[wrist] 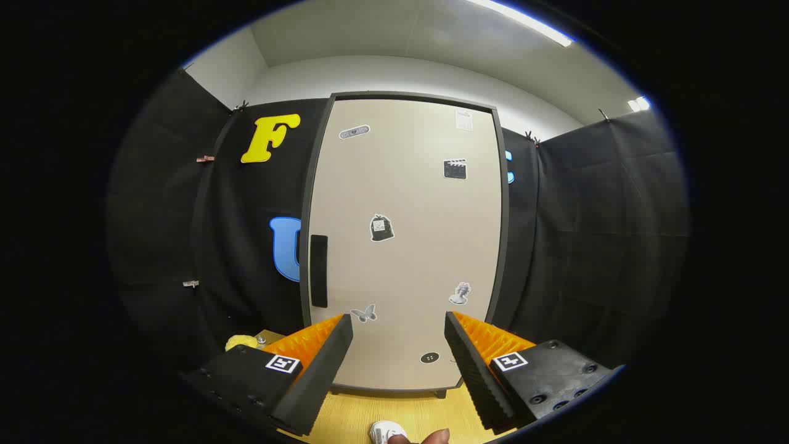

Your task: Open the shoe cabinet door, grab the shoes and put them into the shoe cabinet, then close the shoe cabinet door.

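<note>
Jaws of the gripper (399, 333) stand spread apart and empty, squared up to the closed shoe cabinet door (407, 246) just ahead. Its dark handle (318, 270) sits at the door's left edge, so swinging left looks necessary. A white shoe (387, 431) lies below the door on the wooden floor (394, 410).

Gripper (399, 336): ribbed fingers, square markers, prob. screws.

Black cloth (585, 246) draped the booth's walls at nine and three o'clock. Above it rose a pale wall (400, 74) and ceiling, with a strip light (524, 21) glowing at one o'clock. A yellow wood-grain floor (400, 413) lay at six.
</note>
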